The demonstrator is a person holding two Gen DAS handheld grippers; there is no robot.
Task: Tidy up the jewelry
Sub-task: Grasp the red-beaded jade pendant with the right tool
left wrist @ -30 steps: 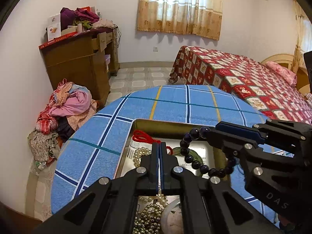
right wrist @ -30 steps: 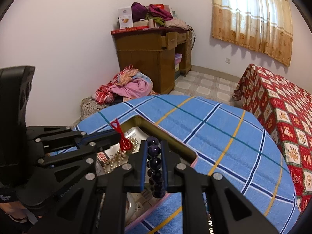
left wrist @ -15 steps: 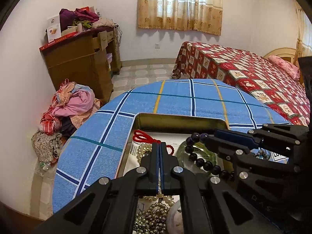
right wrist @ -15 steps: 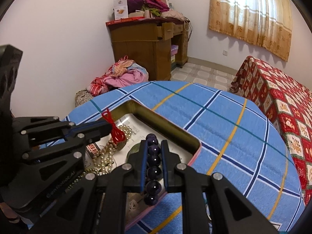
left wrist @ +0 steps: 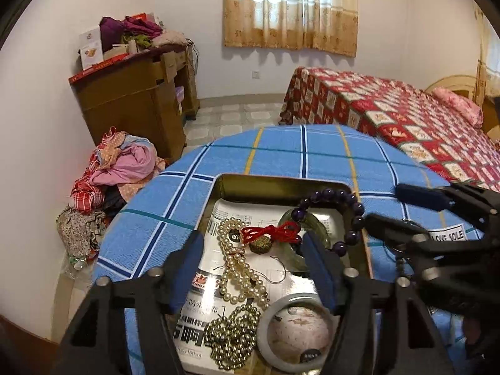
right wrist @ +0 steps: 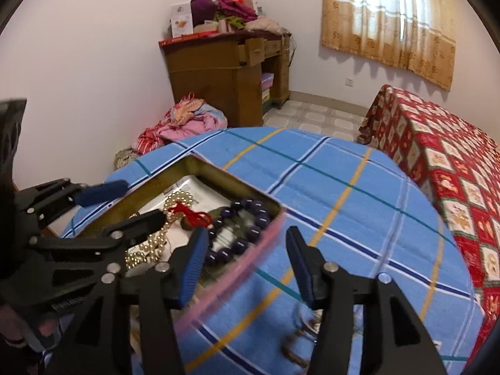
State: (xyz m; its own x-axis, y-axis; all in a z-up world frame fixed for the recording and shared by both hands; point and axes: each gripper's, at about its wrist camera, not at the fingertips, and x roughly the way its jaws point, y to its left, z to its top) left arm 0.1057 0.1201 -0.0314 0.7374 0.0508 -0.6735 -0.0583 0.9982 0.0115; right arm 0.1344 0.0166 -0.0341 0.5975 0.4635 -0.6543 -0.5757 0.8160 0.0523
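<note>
An open tin box (left wrist: 281,182) sits on the blue plaid table and holds jewelry. A dark purple bead bracelet (left wrist: 350,215) lies against its right wall; it also shows in the right wrist view (right wrist: 240,231). A red knotted cord with a bronze charm (left wrist: 268,234) lies on a pearl necklace (left wrist: 237,268). A gold bead chain (left wrist: 232,337) and a pale jade bangle (left wrist: 297,331) lie nearer. My left gripper (left wrist: 253,268) is open over the box. My right gripper (right wrist: 247,265) is open at the box's right rim (right wrist: 250,262).
The table (right wrist: 343,193) is round with a blue plaid cloth. More small jewelry (right wrist: 306,328) lies on the cloth near the right gripper. A printed label (left wrist: 447,234) lies right of the box. A bed (left wrist: 422,125), a wooden desk (left wrist: 137,100) and a clothes pile (left wrist: 118,168) stand beyond.
Both grippers have opened. The left one let go of the red cord and the right one let go of the purple bracelet; both pieces now lie in the box.
</note>
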